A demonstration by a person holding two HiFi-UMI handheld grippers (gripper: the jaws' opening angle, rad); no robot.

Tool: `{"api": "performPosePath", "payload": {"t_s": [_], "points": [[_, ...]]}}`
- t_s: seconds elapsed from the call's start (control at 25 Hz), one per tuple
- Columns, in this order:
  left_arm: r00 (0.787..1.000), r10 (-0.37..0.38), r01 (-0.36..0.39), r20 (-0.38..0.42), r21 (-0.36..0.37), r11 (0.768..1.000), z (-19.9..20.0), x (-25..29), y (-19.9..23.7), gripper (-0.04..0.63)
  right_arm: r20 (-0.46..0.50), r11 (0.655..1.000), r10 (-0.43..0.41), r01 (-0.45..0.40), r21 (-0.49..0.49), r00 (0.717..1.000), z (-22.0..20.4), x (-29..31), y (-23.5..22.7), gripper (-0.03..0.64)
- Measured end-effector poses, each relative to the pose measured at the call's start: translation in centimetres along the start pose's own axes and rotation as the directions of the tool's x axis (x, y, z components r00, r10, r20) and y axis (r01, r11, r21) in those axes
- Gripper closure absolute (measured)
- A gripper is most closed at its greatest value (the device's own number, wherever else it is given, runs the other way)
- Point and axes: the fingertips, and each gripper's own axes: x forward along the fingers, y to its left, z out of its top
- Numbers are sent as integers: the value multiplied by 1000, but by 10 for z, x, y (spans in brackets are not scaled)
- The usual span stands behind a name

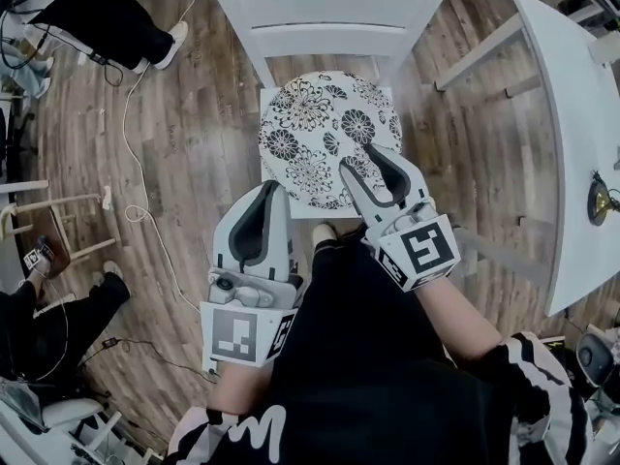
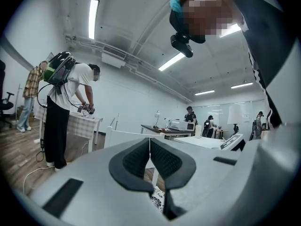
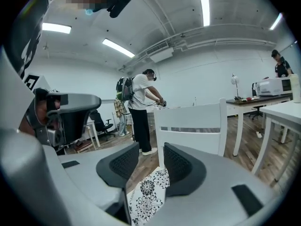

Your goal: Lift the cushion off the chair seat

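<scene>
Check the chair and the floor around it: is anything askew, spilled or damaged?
Nothing is spilled or damaged. The floral cushion lies flat on the seat of the white chair, roughly centred. The only untidy thing is a loose white cable snaking across the wooden floor left of the chair.

Left gripper (image 1: 263, 194) points level, jaws pressed together, empty; right gripper (image 1: 362, 159) angles slightly downward, its 2 jaws spread apart, gripping nothing.
</scene>
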Motion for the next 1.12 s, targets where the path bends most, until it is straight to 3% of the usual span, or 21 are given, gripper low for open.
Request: {"api": "performPosePath", "payload": {"t_s": [0.28, 1.12], "points": [[1000, 12, -12, 0, -9, 1000, -7, 2, 4, 588, -82, 999, 32, -33, -9, 996, -35, 23, -3, 460], [998, 45, -46, -32, -48, 998, -30, -8, 11, 588, -239, 999, 11, -20, -35, 971, -120, 69, -21, 460]]}}
